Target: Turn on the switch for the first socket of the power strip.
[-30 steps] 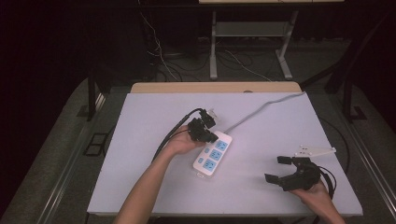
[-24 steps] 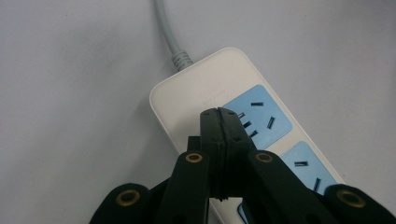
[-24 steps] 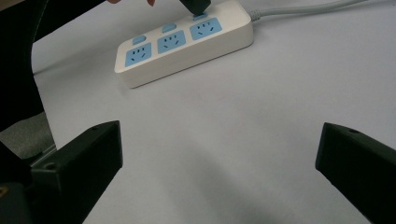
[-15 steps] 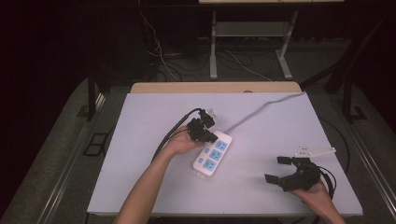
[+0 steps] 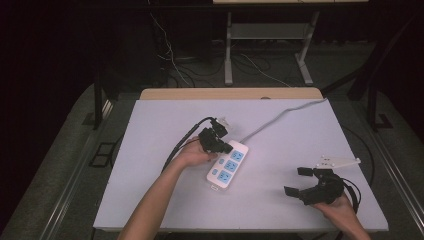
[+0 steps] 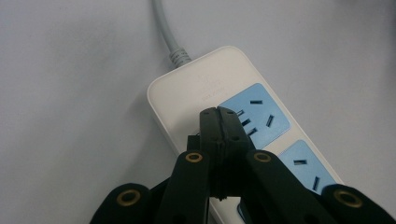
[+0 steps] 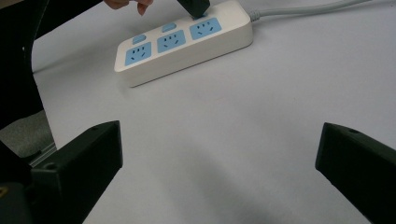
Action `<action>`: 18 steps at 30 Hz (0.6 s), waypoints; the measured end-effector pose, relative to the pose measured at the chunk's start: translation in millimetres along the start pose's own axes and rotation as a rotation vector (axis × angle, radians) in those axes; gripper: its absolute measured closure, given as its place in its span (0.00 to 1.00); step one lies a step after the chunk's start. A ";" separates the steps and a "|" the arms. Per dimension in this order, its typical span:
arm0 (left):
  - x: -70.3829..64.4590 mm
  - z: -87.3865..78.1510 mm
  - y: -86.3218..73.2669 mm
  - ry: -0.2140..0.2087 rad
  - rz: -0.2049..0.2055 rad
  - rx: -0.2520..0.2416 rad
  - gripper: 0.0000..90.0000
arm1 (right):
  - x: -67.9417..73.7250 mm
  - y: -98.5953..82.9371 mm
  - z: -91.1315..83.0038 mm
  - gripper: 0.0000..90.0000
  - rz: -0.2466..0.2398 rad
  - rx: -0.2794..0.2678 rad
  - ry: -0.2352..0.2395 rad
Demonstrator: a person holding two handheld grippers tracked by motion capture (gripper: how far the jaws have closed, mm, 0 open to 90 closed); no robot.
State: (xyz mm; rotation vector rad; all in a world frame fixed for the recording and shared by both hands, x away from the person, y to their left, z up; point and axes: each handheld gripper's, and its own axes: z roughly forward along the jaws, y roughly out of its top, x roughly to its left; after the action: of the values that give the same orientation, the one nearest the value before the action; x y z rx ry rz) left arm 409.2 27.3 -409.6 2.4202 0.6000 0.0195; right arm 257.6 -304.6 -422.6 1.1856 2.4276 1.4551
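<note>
Jaws, left gripper (image 6: 218, 114): pressed together, nothing between them; tips down on the white top of the power strip, just beside its endmost blue socket panel at the cord end. Jaws, right gripper (image 7: 219, 172): spread wide, nothing between them, held low over bare worktop with the strip well ahead of them.

Worktop (image 5: 165, 200): pale grey-white sheet, wooden edge at the far side; carries every item below.

Power strip (image 5: 228, 165): white body, three blue socket panels in a row, small blue buttons along one long side. Lies flat and slantwise under the left jaws; in the right gripper view (image 7: 184, 44) it sits far beyond the open jaws, the left gripper's black tip touching its cord end.

Cord (image 5: 280, 117): grey, leaves the strip end just past the left jaw tips and runs away across the worktop to its far right edge.

Left hand (image 5: 192, 156): wrapped round the left gripper (image 5: 216, 140), beside the strip.

Right hand (image 5: 340, 207): holds the right gripper (image 5: 300, 181) near the worktop's near right corner.
</note>
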 end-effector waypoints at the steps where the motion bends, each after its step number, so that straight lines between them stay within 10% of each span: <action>1: -0.1 0.3 0.2 0.002 -0.009 0.001 1.00 | 0.0 0.1 -0.2 0.00 0.000 -0.001 0.001; 18: -1.1 -2.3 -1.5 0.014 -0.025 0.033 0.99 | -1.4 0.5 -1.0 0.00 -0.001 -0.003 -0.004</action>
State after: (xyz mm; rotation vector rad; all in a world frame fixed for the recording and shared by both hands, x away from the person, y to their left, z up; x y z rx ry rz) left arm 407.2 29.2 -408.5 2.4462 0.6420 0.0164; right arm 258.5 -306.0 -422.1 1.1849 2.4218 1.4546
